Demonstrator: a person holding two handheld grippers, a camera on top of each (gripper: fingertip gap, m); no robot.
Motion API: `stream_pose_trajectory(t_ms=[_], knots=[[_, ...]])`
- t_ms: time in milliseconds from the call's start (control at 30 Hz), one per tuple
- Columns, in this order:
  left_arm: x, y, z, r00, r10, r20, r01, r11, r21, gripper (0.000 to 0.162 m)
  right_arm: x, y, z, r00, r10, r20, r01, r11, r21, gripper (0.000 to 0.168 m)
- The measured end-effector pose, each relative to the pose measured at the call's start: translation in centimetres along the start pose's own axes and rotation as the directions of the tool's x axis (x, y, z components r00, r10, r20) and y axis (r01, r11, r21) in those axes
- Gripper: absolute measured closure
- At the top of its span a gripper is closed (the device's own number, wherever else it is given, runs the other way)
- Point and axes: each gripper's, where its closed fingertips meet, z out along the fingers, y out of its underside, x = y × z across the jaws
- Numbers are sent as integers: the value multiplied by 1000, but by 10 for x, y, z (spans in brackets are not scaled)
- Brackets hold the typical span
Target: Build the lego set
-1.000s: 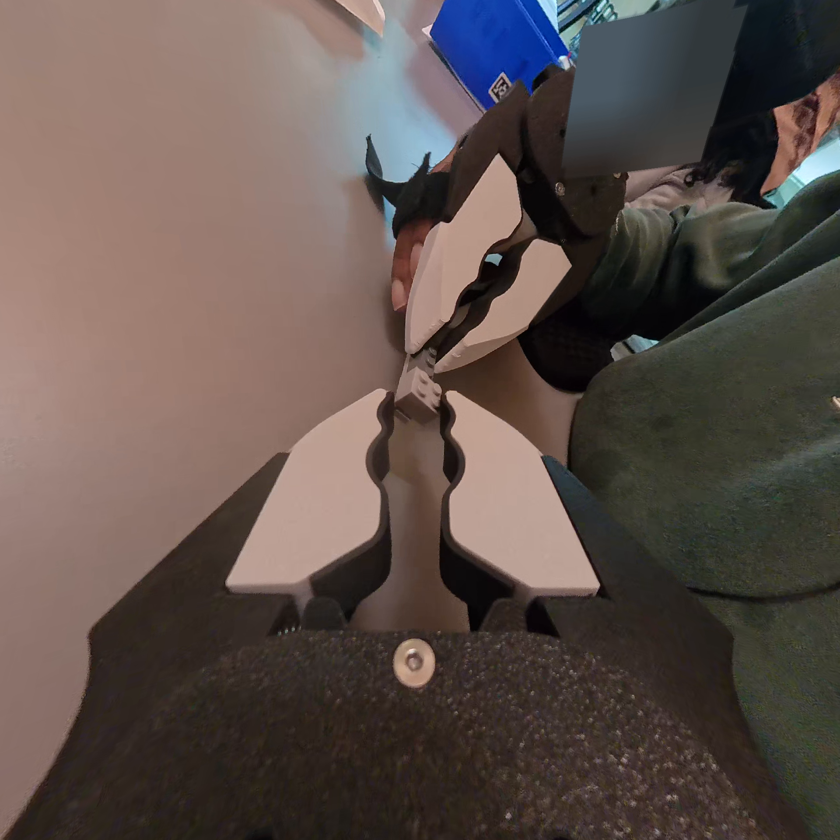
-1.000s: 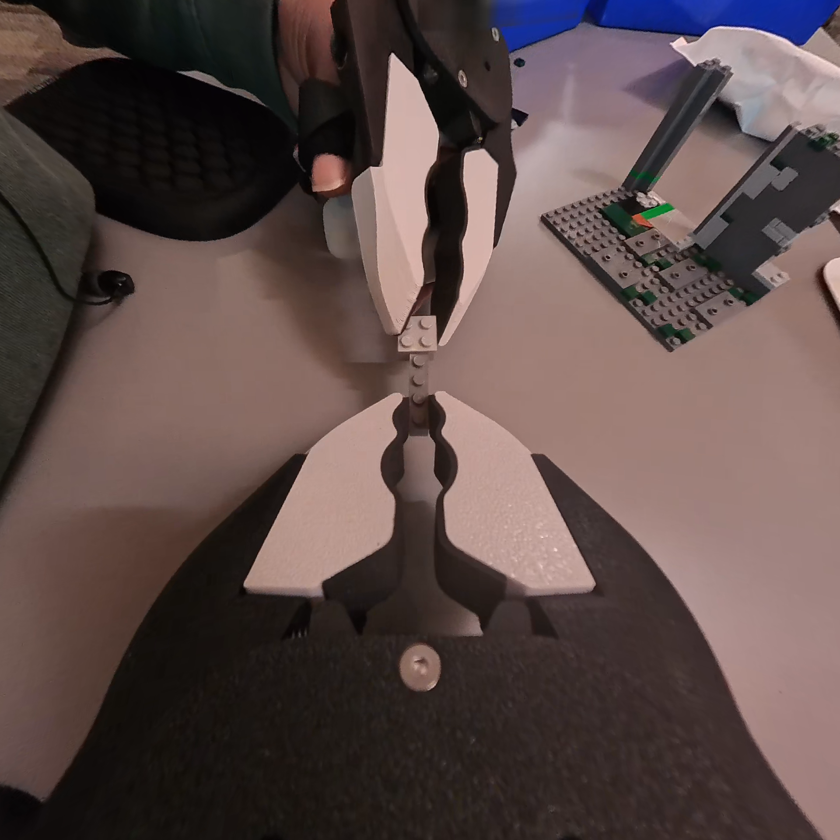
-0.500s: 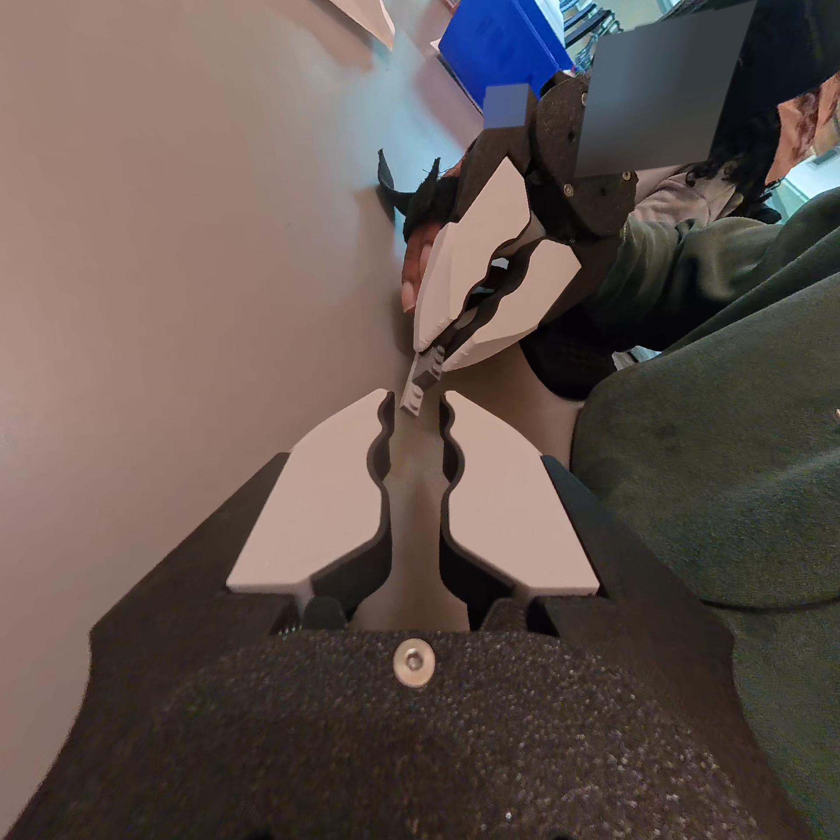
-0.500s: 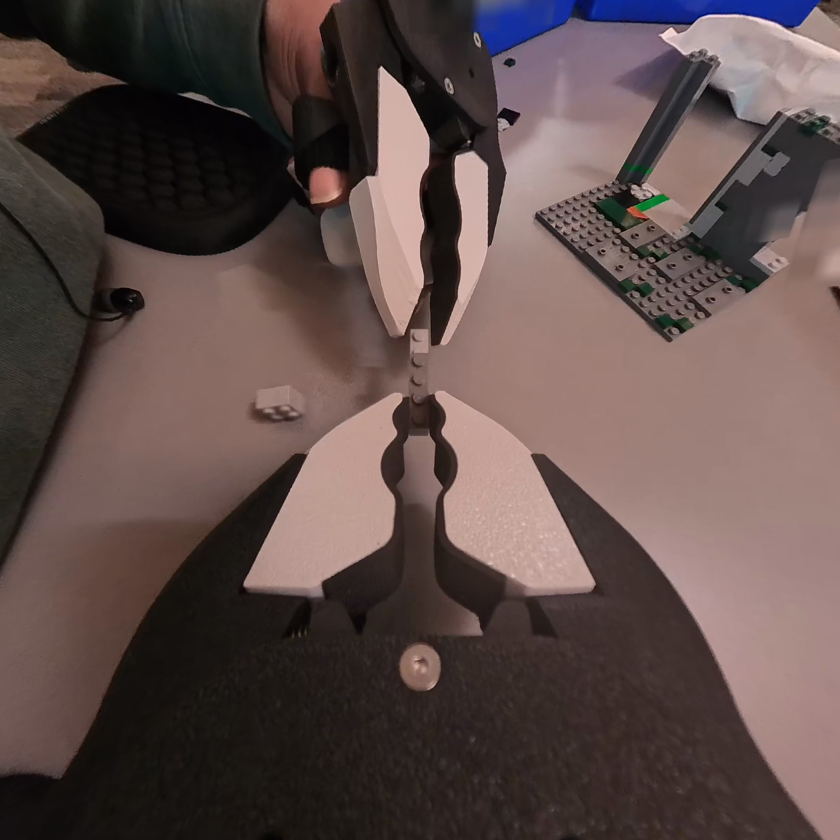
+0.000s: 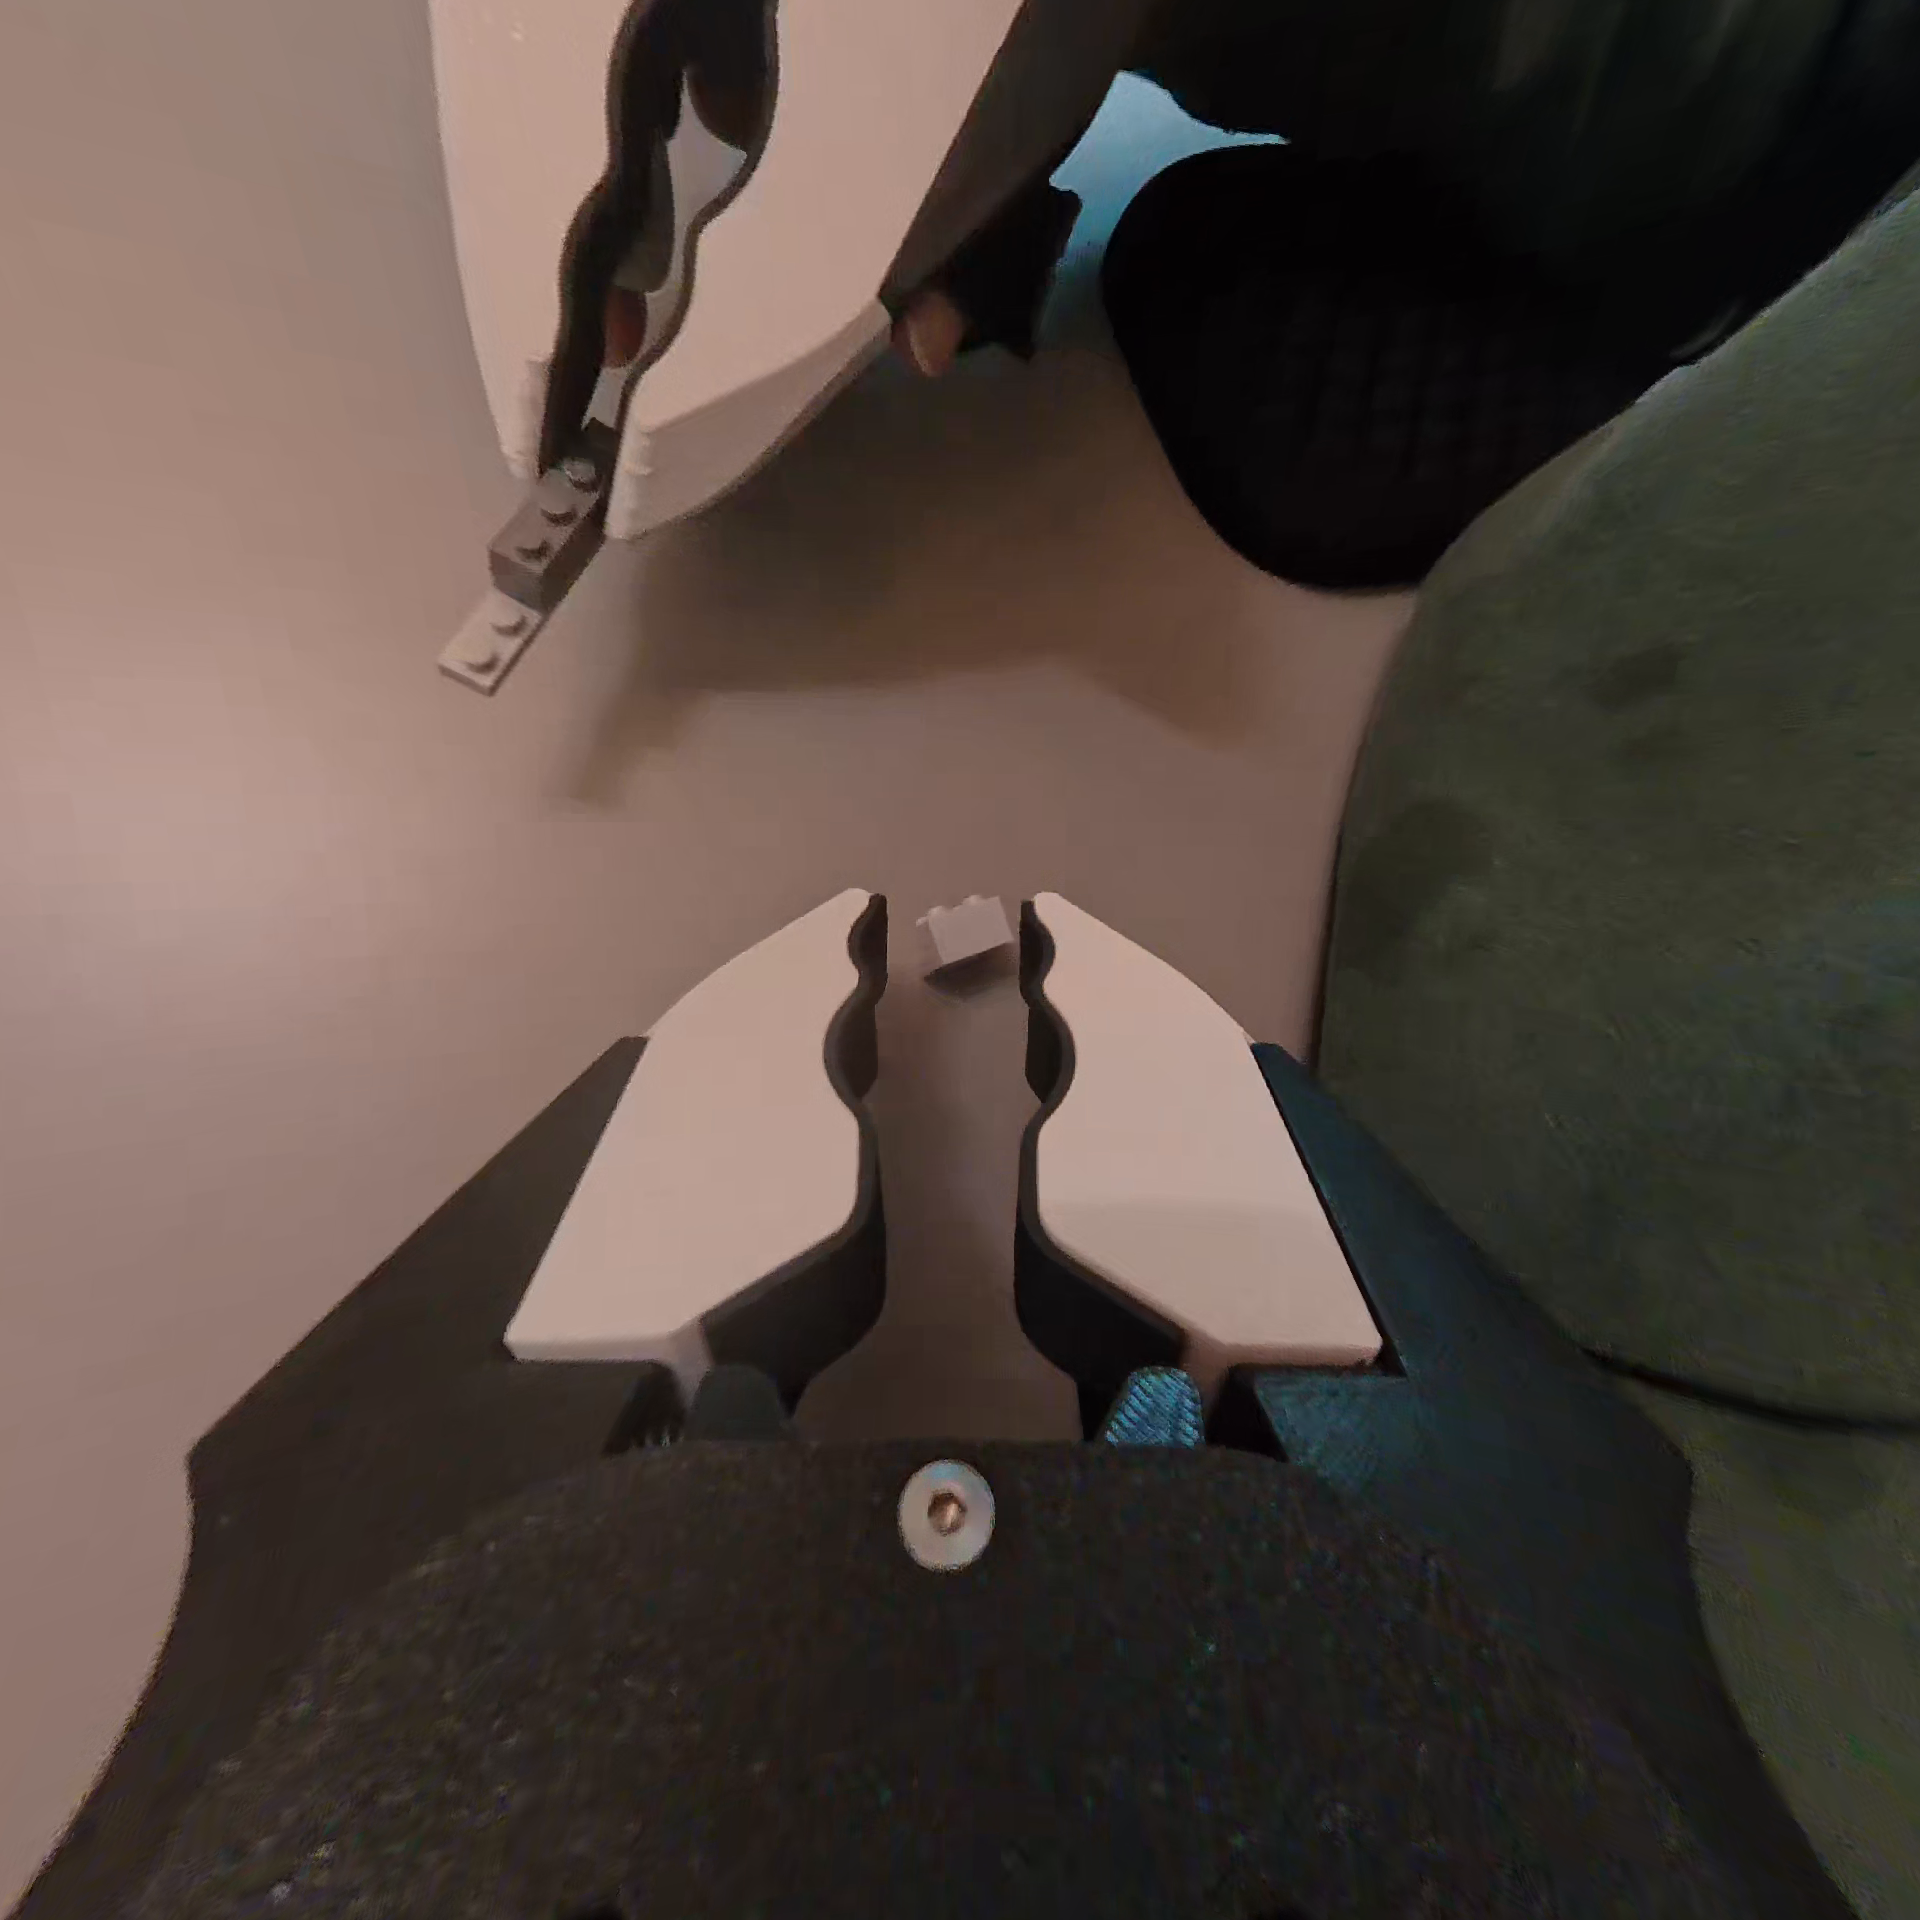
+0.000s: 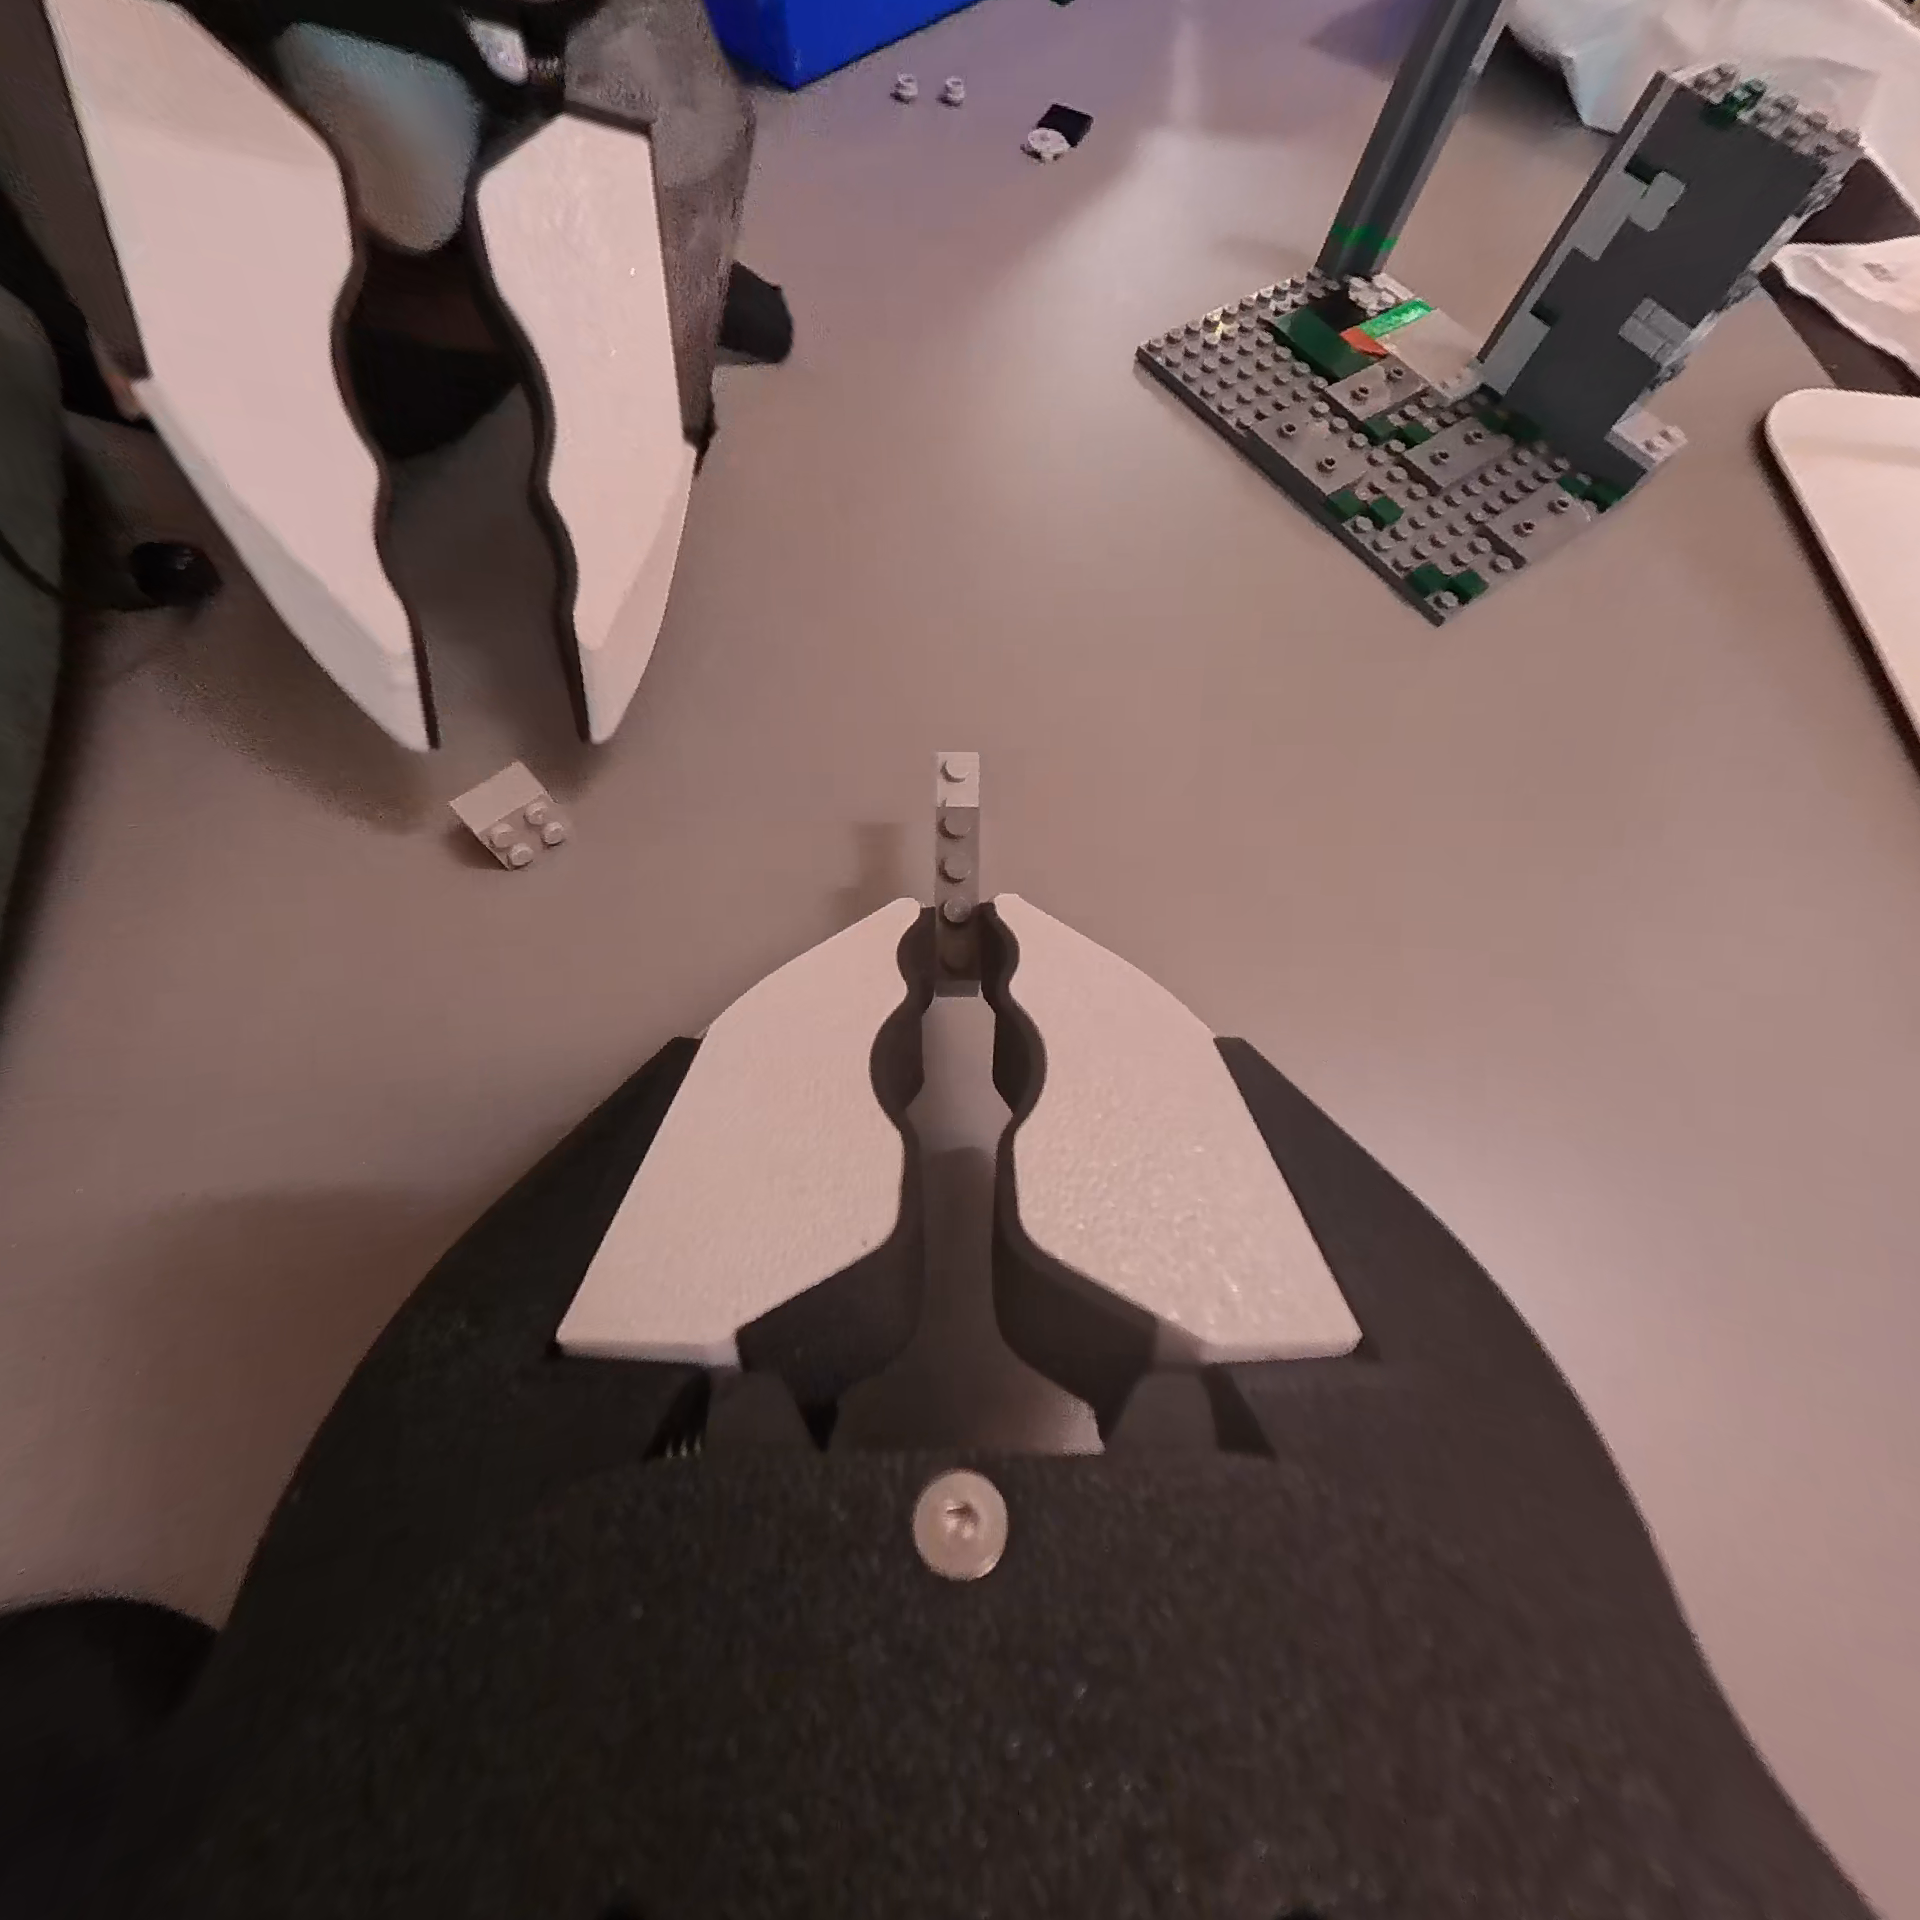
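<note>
My right gripper [image 6: 958, 909] is shut on a narrow grey studded plate [image 6: 956, 831] that sticks out past its tips, above the table. The plate also shows in the left wrist view [image 5: 514, 587], held by the right gripper [image 5: 577, 488] at the upper left. My left gripper [image 5: 954, 909] is open. A small light-grey 2x2 brick [image 5: 966, 948] lies on the table between its fingertips, not touching them. In the right wrist view the brick [image 6: 511, 816] lies tilted just below the left gripper [image 6: 509, 732].
A partly built grey and green lego model on a baseplate [image 6: 1455, 436] stands at the far right. A white tray edge [image 6: 1860, 540] is at the right. A blue bin [image 6: 831, 31] and loose small pieces [image 6: 1051, 130] are at the back. A green sleeve [image 5: 1662, 935] borders the right. My hands' fingertips stand some 9 centimeters from each other.
The 2x2 brick came off the plate and fell to the table. My left gripper opened wider and moved down over the brick. The two grippers have moved apart.
</note>
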Motion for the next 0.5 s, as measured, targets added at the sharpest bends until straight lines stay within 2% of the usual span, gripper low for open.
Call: stream_pose_trajectory(t_ms=[100,300,500], knots=[[-3,1,10,998,7,68,-4,999,-45,137,-3,-2,-1,1000,-11,7,11,1000,3,161],[1,16,20,988,91,122,-67,979,-192,136,-11,3,-2,999,-36,25,36,999,-13,161],[-2,29,9,979,112,171,-74,973,-217,139,-13,3,-6,999,-46,26,46,999,-7,161]])
